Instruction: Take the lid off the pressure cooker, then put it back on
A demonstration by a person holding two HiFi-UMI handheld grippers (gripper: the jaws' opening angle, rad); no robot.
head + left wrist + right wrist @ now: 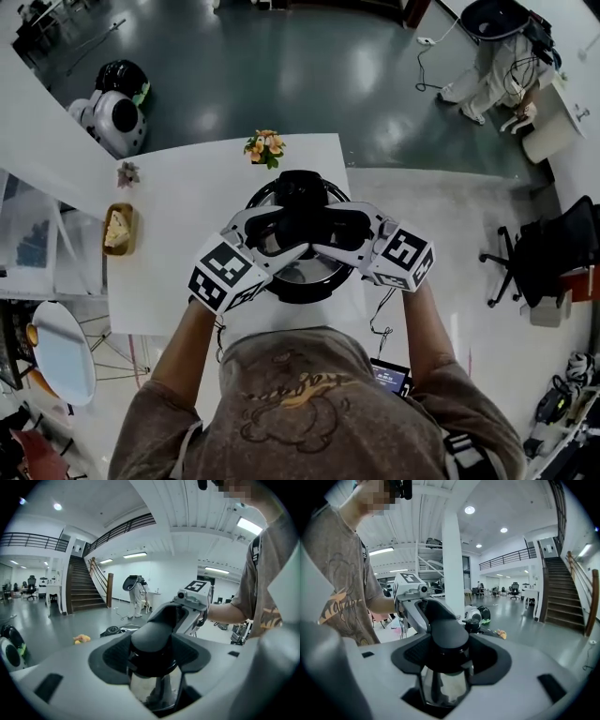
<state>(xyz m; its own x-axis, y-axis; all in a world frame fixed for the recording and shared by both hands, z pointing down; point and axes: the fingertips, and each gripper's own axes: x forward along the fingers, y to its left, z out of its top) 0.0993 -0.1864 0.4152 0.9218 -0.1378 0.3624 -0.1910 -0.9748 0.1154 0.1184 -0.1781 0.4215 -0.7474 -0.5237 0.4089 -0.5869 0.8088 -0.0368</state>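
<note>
The left gripper (152,654) has its jaws closed in on the black knob (152,634) of the lid (144,686). The right gripper (445,654) clamps the same knob from the opposite side — each gripper view shows the dark pads pressed against it, with shiny metal just below. In the head view the two grippers meet nose to nose over the pressure cooker (305,279). It stands on the white table (187,206), close to the right edge and the near edge, so little table is free on those sides. To the left and toward the far edge there is bare surface. A bunch of flowers (265,147) sits at the far edge and a wooden dish (118,230) at the left edge, both well apart from the cooker. Only the head view shows the table edges; only the gripper views show the grip itself — and each one shows the other gripper facing it. Whether the lid is seated on the pot or lifted, I cannot tell.
</note>
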